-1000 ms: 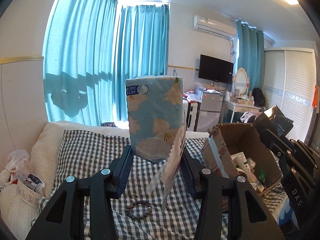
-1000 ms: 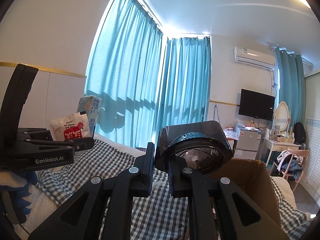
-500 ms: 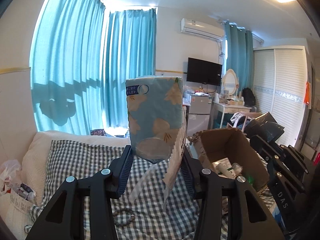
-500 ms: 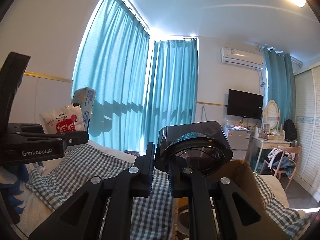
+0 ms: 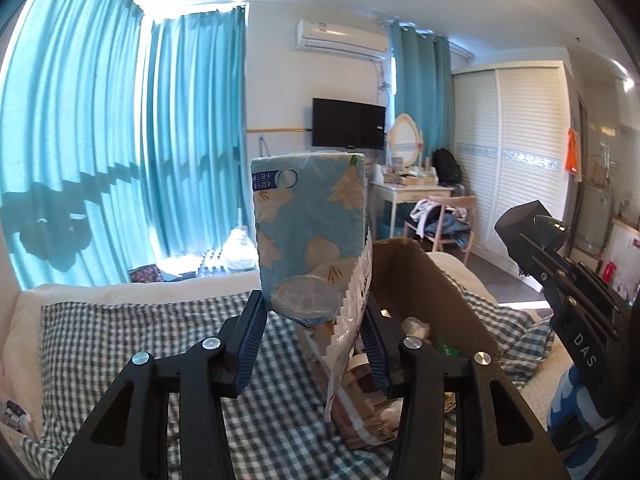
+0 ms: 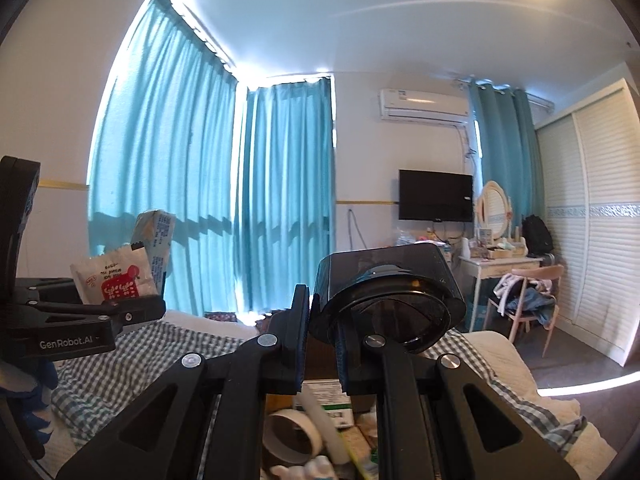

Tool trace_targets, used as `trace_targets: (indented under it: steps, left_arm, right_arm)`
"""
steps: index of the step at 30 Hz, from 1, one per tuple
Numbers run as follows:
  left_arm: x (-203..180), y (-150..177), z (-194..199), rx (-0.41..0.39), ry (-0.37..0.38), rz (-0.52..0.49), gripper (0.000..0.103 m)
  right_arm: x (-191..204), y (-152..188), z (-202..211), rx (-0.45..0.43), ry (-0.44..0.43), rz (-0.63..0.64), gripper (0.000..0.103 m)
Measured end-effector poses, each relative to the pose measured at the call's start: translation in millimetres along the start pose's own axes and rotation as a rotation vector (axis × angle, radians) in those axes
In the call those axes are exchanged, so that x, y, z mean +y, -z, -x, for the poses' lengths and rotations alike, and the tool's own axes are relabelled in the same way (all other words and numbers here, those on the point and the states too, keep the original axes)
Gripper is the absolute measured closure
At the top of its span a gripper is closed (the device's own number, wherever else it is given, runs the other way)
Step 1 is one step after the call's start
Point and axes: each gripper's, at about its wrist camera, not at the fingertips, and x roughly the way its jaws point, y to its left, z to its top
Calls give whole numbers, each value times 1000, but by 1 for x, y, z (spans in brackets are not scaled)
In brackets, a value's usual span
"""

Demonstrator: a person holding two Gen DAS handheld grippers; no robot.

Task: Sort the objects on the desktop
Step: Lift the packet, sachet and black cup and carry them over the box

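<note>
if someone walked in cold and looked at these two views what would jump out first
Front and centre of the left wrist view is the pale blue patterned tissue pack, clamped upright with a white sachet in the left claw. In the right wrist view, the right claw pinches the wall of a dark translucent plastic container. Behind both hang the bright turquoise curtains, and below them sits the open brown cardboard box on the checked cloth.

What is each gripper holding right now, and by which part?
Left gripper: blue tissue pack and white sachet, bottom ends. Right gripper: dark plastic container, by its wall.
</note>
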Motion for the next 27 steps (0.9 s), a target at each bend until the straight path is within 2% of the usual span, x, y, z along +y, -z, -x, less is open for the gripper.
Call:
trace_targets:
  steps: [6, 12, 22, 27]
  left_arm:
    - [-29, -2, -29, 28, 78, -23, 56]
    - [-57, 7, -67, 87, 138, -75, 56]
    - [-57, 28, -139, 186, 153, -74, 56]
    - [-56, 33, -170, 224, 140, -72, 56]
  right_arm:
    - [-31, 9, -14, 42, 38, -49, 92]
    - [-46, 24, -40, 105, 36, -67, 92]
    - [-61, 69, -88, 229, 58, -89, 92]
    - [-62, 84, -110, 297, 39, -68, 92]
